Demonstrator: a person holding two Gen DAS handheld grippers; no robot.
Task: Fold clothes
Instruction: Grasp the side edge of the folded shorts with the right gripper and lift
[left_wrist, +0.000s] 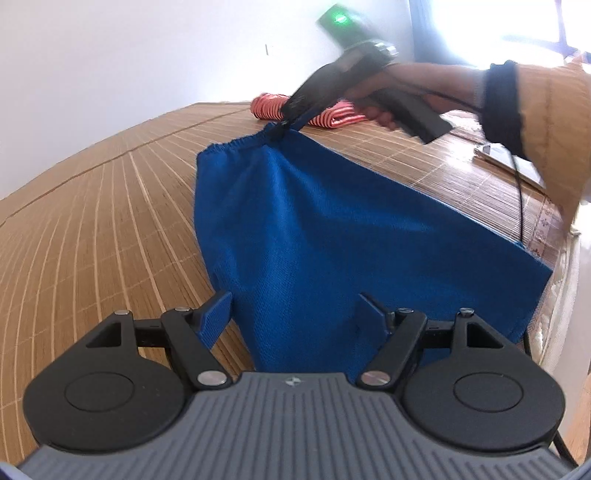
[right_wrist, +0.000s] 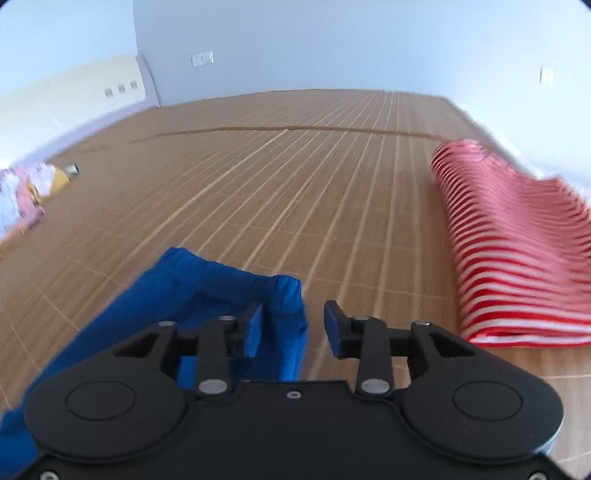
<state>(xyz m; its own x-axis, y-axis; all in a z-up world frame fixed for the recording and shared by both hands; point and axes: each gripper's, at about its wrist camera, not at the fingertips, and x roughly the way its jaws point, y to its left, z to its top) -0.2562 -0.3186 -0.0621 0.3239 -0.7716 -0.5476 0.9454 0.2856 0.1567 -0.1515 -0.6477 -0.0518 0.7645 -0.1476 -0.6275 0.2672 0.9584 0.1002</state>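
Observation:
A blue garment (left_wrist: 314, 229) with an elastic waistband lies spread on the bamboo mat (left_wrist: 92, 221). Its right edge reaches the bed's side. My left gripper (left_wrist: 293, 317) stands open and wide over the garment's near end, and the cloth runs between and under its fingers. My right gripper (left_wrist: 280, 127) is at the far waistband. In the right wrist view the right gripper (right_wrist: 293, 321) has its jaws apart. The bunched blue waistband (right_wrist: 207, 291) sits between them against the left pad (right_wrist: 253, 328), with a gap to the right pad, so it is open.
A folded red-and-white striped garment (right_wrist: 517, 251) lies on the mat (right_wrist: 295, 166) to the right of the right gripper, and shows behind it in the left wrist view (left_wrist: 340, 114). A pile of pale clothes (right_wrist: 26, 192) sits far left. A person's hand (left_wrist: 424, 85) and tan sleeve (left_wrist: 554, 122) hold the right gripper.

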